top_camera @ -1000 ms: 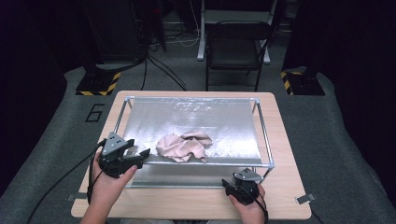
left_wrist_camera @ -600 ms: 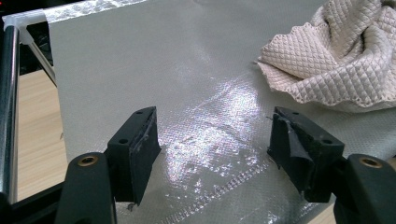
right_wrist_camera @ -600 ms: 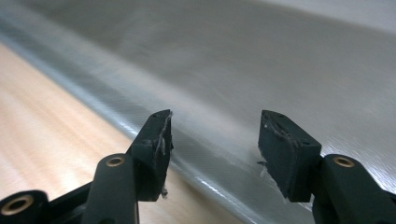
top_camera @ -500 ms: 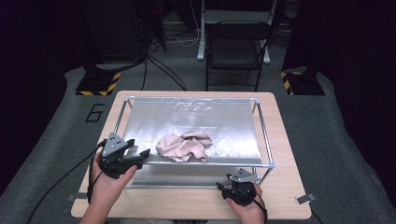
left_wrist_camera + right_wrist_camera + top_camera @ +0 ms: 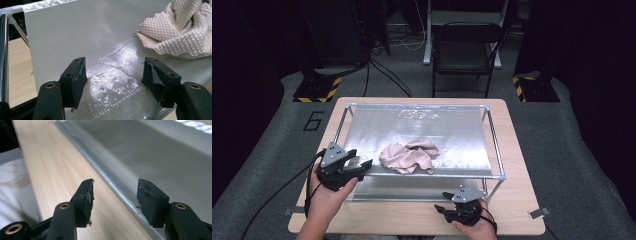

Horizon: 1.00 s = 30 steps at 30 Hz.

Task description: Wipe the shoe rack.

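While the person leans in from the near side of the tabletop [image 5: 522,210], both hands are low at its front edge, each gripping a black tool. The left tool [image 5: 366,165] sits at the near left corner of a shallow metal-framed tray [image 5: 495,145] lined with a shiny silver sheet [image 5: 457,135]. Its jaws stand well apart with nothing between them, though they have just been closing a little; in the left gripper view they hang over bare silver sheet [image 5: 75,37], close to the surface.

A crumpled pinkish-beige cloth [image 5: 408,157], quilted in a small diamond pattern, lies bunched on the sheet in the near half of the tray, a little left of the middle. It is just beyond the left tool and to its right, near but not touching; in the left gripper view the cloth [image 5: 180,30] fills the upper right corner, clear of both jaws.

The right tool [image 5: 441,209] is out in front of the tray, over the bare wood near the front right leg of the frame, well apart from the cloth. Its jaws are apart too, holding nothing, and have just been closing slightly. In the right gripper view they straddle the line where the wood meets the hanging front edge of the silver sheet [image 5: 155,152], the tool pointing along that edge.

A black folding chair [image 5: 464,50] stands on the grey floor beyond the far side.
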Each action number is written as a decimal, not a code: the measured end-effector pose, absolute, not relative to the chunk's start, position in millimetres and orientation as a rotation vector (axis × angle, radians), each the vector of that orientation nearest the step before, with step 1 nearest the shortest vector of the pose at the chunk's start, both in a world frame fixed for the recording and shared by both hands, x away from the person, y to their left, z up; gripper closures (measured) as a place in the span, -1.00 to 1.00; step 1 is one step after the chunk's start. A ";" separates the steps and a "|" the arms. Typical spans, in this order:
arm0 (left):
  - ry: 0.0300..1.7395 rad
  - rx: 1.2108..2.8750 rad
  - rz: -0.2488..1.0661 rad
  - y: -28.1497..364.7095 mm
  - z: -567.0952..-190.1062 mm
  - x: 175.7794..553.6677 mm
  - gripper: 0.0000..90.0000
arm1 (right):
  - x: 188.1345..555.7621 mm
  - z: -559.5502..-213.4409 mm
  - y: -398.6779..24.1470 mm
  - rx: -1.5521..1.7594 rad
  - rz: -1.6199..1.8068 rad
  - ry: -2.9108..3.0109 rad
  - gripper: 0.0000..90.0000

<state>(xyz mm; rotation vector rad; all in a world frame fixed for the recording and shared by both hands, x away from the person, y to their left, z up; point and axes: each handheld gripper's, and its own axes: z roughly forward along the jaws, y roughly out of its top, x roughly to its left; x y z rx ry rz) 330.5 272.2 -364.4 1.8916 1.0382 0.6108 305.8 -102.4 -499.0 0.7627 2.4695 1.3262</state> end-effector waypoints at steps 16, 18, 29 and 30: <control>1.034 1.891 0.622 271.7 -364.8 329.9 -0.20 | 297.2 -460.1 -94.5 0.622 1.376 2.555 0.16; 1.035 1.891 0.622 271.7 -364.8 329.9 -0.20 | 296.5 -451.9 -95.2 0.603 1.381 2.561 0.16; 1.038 1.890 0.621 271.5 -364.7 330.1 -0.20 | 292.3 -415.0 -97.9 0.546 1.457 2.599 0.15; 1.039 1.890 0.619 271.6 -364.7 330.2 -0.20 | 292.4 -411.5 -98.9 0.535 1.457 2.607 0.15</control>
